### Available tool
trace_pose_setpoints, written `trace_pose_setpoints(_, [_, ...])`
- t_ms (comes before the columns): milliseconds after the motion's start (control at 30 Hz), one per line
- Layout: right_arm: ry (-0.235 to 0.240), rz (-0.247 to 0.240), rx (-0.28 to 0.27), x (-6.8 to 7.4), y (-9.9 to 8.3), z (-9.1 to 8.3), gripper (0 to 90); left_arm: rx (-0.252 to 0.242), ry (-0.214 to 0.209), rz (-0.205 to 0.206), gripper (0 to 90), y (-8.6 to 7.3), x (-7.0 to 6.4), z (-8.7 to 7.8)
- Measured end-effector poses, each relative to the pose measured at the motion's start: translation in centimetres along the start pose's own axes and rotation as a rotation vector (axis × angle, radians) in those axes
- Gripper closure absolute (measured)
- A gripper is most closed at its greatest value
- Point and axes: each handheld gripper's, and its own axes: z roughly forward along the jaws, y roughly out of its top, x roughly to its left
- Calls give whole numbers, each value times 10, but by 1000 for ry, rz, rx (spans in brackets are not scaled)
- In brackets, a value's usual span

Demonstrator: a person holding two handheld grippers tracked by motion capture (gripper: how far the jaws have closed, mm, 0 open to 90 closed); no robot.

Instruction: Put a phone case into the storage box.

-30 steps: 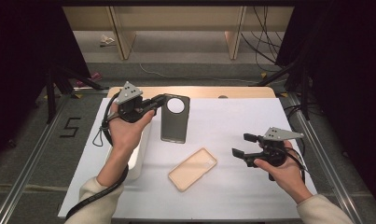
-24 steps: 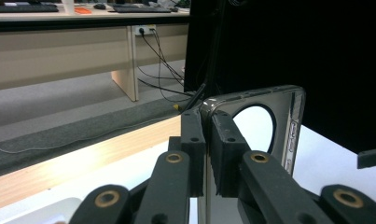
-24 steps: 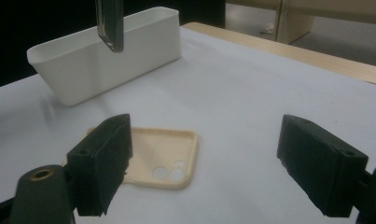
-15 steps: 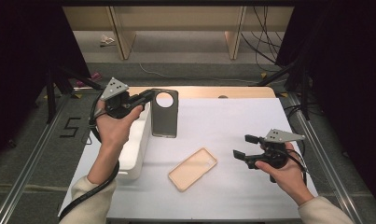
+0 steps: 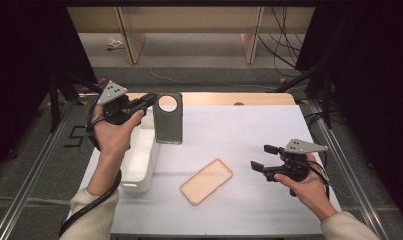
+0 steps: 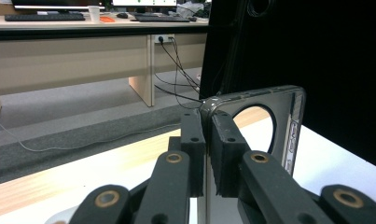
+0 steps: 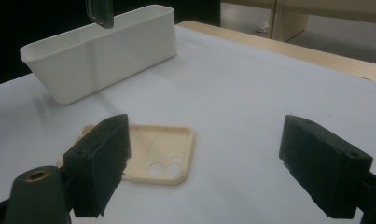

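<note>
Our left gripper [image 5: 148,100] has its jaws pressed shut on the top corner of the dark phone case [image 5: 168,120], beside its round camera hole; in the left gripper view the case's edge stands clamped between the two pads [image 6: 193,140]. The case hangs down from that pinch, lifted off the table, its lower end just past the near rim of the white bin [image 5: 139,160], which sits below and beside the fingers. We judge this to be the carrying step: the case is on its way to the bin. The next move calls for bringing it over the opening, lowering it and parting the jaws. Our right gripper [image 5: 261,157] is spread wide and holds nothing, with the beige phone case [image 7: 148,158] lying flat on the white table cover [image 5: 239,130] just beyond its fingertips.
</note>
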Motion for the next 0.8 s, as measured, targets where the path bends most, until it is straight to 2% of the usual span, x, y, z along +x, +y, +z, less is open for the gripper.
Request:
trace_pose_setpoints(333, [-3, -5, -1, 0, -1, 0, 169, -2, 22, 11, 840, 1, 9, -4])
trace_pose_setpoints(567, [-3, -6, -6, 0, -1, 0, 168, -16, 32, -4, 839, 2, 17, -8])
trace_pose_setpoints(800, [-1, -6, -5, 0, -1, 1, 168, -21, 52, 15, 840, 4, 21, -13])
